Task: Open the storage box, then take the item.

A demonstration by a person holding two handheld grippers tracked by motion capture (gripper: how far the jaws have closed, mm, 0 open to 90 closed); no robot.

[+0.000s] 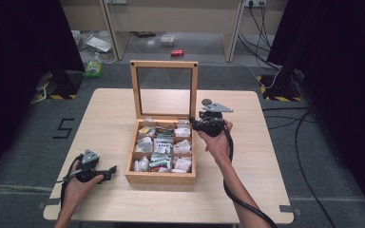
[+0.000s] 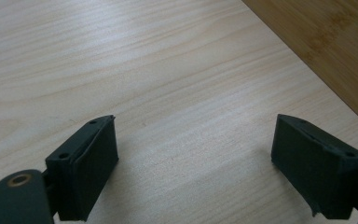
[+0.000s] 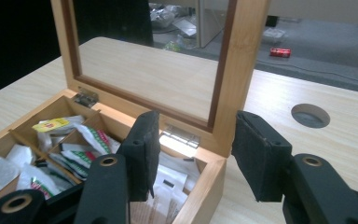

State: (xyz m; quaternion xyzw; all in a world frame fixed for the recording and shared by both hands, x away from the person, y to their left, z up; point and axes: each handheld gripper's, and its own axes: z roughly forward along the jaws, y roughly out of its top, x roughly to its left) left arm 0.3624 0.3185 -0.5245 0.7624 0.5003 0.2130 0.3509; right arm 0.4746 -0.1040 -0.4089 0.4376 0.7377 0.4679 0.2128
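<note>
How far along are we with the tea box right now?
Done: the glass lid stands upright, so the wooden box is open, its compartments full of tea bags. In hand: the right tool hovers open at the far right corner, holding nothing. The left tool waits open over bare table. Left: any grasp.

- Wooden box (image 1: pixel 160 177) sits mid-table (image 1: pixel 114 118), lid (image 1: pixel 164 64) upright at the far side, its glass pane showing the tabletop behind.
- Inside: nine compartments in three rows, holding tea bags (image 1: pixel 182 147), mostly white packets; one yellow packet (image 1: pixel 145 129) in the far left cell.
- Right gripper (image 1: pixel 191 120) held over the box's far right corner, jaws pointing left.
- Left gripper (image 1: pixel 112 170) low over the table, just left of the box, jaws pointing at its left wall, apart from it.
- Red can (image 1: pixel 177 53) lies on the floor beyond.
</note>
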